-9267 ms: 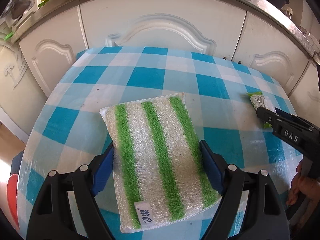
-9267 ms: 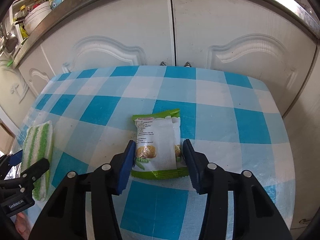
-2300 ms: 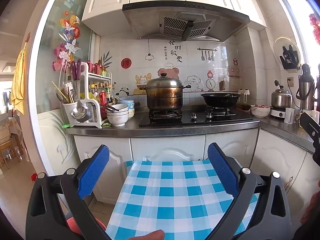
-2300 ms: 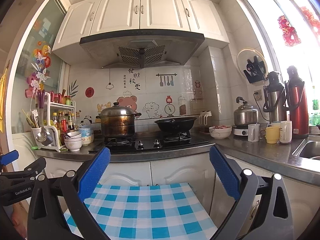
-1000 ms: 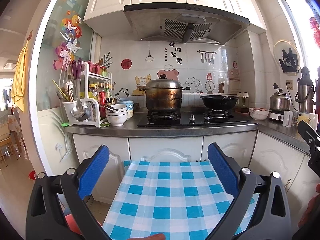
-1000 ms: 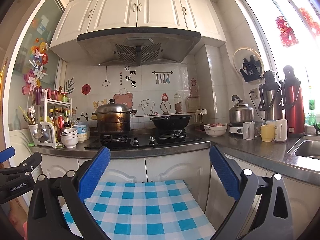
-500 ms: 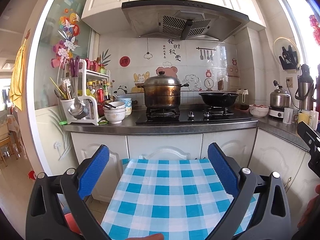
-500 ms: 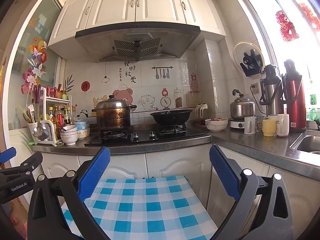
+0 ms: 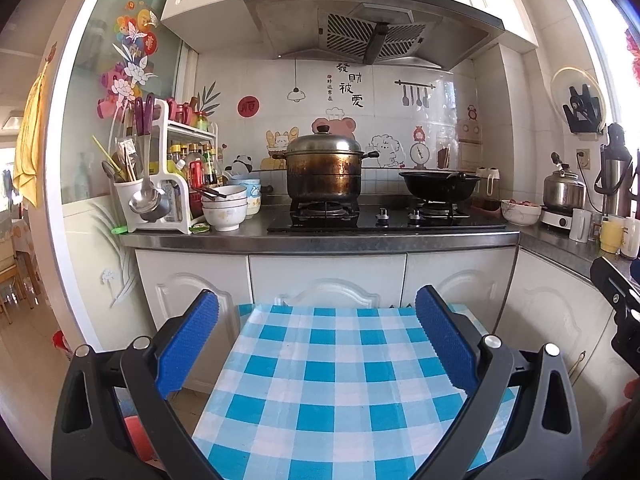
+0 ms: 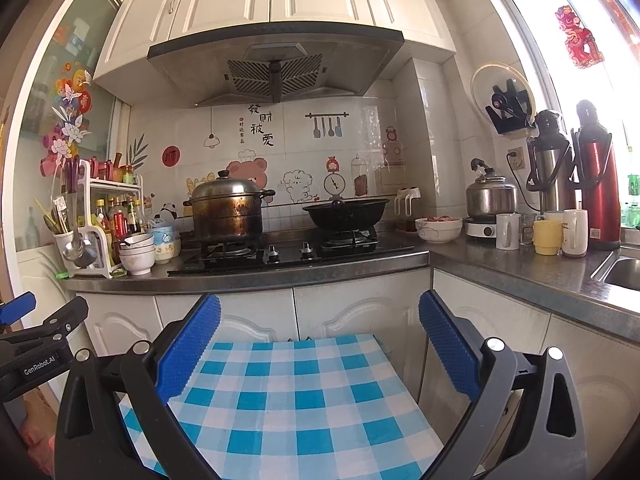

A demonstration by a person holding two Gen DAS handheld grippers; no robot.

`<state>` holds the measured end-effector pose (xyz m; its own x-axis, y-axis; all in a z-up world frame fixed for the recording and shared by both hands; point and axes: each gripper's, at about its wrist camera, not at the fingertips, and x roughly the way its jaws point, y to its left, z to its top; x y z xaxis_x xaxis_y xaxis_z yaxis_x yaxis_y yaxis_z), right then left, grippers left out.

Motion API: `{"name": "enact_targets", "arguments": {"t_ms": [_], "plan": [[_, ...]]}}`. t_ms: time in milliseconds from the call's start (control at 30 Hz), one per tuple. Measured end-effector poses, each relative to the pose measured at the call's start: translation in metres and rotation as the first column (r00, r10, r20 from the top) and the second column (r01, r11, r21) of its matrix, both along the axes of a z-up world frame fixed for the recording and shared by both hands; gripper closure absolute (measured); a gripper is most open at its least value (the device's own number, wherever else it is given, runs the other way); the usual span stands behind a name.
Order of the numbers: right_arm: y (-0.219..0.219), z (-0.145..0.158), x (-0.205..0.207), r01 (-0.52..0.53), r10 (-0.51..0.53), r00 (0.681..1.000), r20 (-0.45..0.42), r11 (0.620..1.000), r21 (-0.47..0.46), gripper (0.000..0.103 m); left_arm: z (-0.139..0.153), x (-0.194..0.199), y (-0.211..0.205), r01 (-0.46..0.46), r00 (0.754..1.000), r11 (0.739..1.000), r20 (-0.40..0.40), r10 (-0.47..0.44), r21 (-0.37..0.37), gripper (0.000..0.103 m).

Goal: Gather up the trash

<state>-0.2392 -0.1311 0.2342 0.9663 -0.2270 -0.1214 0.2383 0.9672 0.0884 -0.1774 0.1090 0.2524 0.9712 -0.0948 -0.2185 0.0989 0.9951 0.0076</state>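
The left gripper [image 9: 316, 334] is held up high over a small table with a blue and white checked cloth [image 9: 332, 380]. Its two blue padded fingers [image 9: 188, 344] are spread wide, and nothing is between them. The right gripper [image 10: 318, 336] is held up the same way over the same cloth, with its fingers [image 10: 448, 348] also wide apart and empty. From the right wrist view, the black left gripper shows at the left edge, beside the table.

No trash can be seen on the part of the cloth that shows in either view.

Behind the table are white cupboard doors [image 9: 328, 276] under a grey counter [image 9: 312, 240]. On the black stove [image 10: 288, 250] stands a big, dark metal pot with a lid [image 9: 324, 170], and a black wok [image 9: 438, 186] sits on the burner next to it. Stacked white bowls [image 9: 224, 212] stand near a white rack of bottles and spoons [image 9: 168, 184]. A red flask [image 10: 600, 192] stands by the window.
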Motion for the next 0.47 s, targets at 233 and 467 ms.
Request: {"name": "enact_targets", "arguments": {"t_ms": [233, 467], "plan": [[-0.021, -0.055, 0.053, -0.022, 0.036, 0.981, -0.192, 0.997, 0.074, 0.005, -0.072, 0.055, -0.019, -0.002, 0.976, 0.999, -0.219, 0.011, 0.044, 0.004], [-0.041, -0.153, 0.127, 0.001, 0.08, 0.869, -0.488, 0.986, 0.164, 0.005, -0.177, 0.119, -0.045, -0.018, 0.857, 0.996, -0.511, 0.06, 0.086, 0.004]]}}
